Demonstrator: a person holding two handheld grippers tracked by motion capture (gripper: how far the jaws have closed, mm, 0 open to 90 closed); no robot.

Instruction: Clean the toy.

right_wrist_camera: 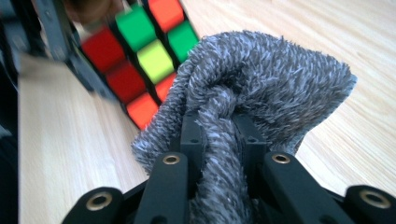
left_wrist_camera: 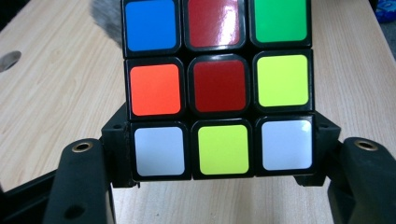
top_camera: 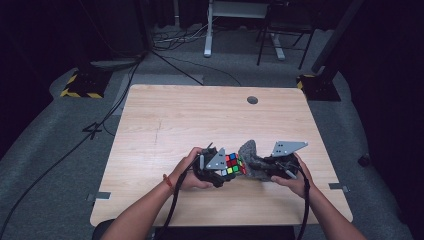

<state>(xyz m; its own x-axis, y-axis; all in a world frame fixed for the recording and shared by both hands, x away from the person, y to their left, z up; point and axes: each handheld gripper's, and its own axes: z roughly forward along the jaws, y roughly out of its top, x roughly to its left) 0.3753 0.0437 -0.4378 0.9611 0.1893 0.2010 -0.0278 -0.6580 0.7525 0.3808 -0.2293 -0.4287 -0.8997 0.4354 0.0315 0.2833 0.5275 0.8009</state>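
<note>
High view: the puzzle cube (top_camera: 232,164) sits low over the near middle of the tabletop (top_camera: 175,115), with the left gripper (top_camera: 216,169) on its left and the grey cloth (top_camera: 251,159) touching its right.

Left gripper view: the fingers (left_wrist_camera: 116,149) clamp the cube's bottom row.

Right gripper view: the right gripper (right_wrist_camera: 223,140) pinches the cloth against the cube.

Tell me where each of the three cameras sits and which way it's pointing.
High view: above the person's side, looking forward and down on the table; both forearms, left gripper and right gripper show.
Left gripper view: on the left gripper, looking along its jaws clamped on the puzzle cube.
Right gripper view: on the right gripper, looking along its jaws pinching the grey cloth.
Shared: cube and cloth appear in every view.
</note>
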